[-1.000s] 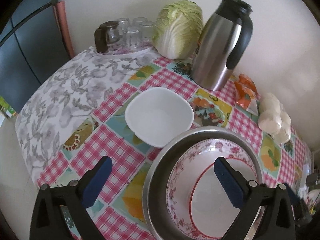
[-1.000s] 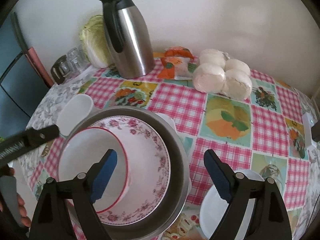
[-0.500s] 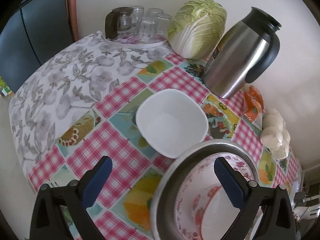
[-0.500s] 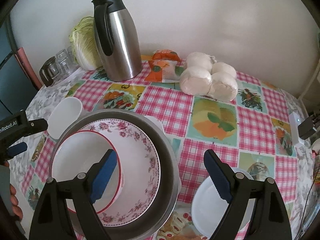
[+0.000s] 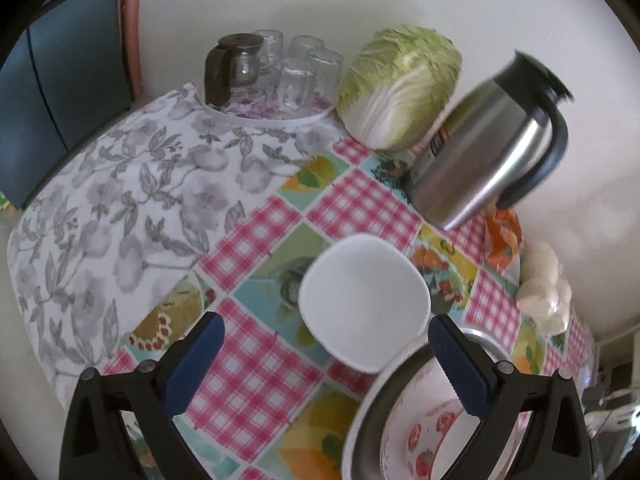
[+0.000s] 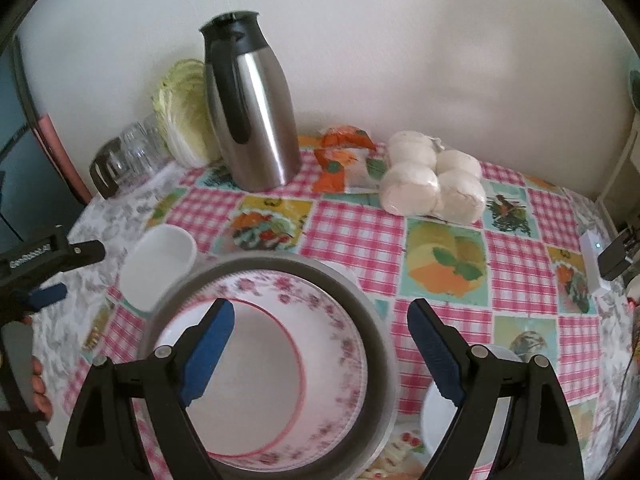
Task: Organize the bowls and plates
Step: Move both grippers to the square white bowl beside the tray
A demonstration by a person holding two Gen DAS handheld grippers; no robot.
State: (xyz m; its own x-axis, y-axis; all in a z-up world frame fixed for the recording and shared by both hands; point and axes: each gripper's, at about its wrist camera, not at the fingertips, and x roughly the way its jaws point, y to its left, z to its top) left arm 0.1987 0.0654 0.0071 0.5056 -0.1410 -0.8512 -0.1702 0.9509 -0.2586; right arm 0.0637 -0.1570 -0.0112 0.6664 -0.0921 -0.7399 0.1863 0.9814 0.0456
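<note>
A white square bowl (image 5: 364,304) sits on the checked tablecloth, just ahead of my open, empty left gripper (image 5: 326,348); it also shows in the right wrist view (image 6: 158,266). A steel basin (image 6: 380,344) holds a floral plate (image 6: 344,344) and a red-rimmed white plate (image 6: 260,372); its rim shows at the lower right of the left wrist view (image 5: 360,432). My right gripper (image 6: 320,336) is open and empty above the basin. Another white dish (image 6: 436,420) lies at the lower right, partly hidden behind my right finger.
A steel thermos (image 6: 252,120), a cabbage (image 5: 400,88), a tray of glasses (image 5: 280,76), an orange packet (image 6: 344,156) and bagged white buns (image 6: 432,184) stand along the wall. The table's left edge (image 5: 36,320) is near.
My left gripper has swung left and away from the basin, so the white square bowl now lies between its fingers' line. My right gripper has backed off slightly over the basin.
</note>
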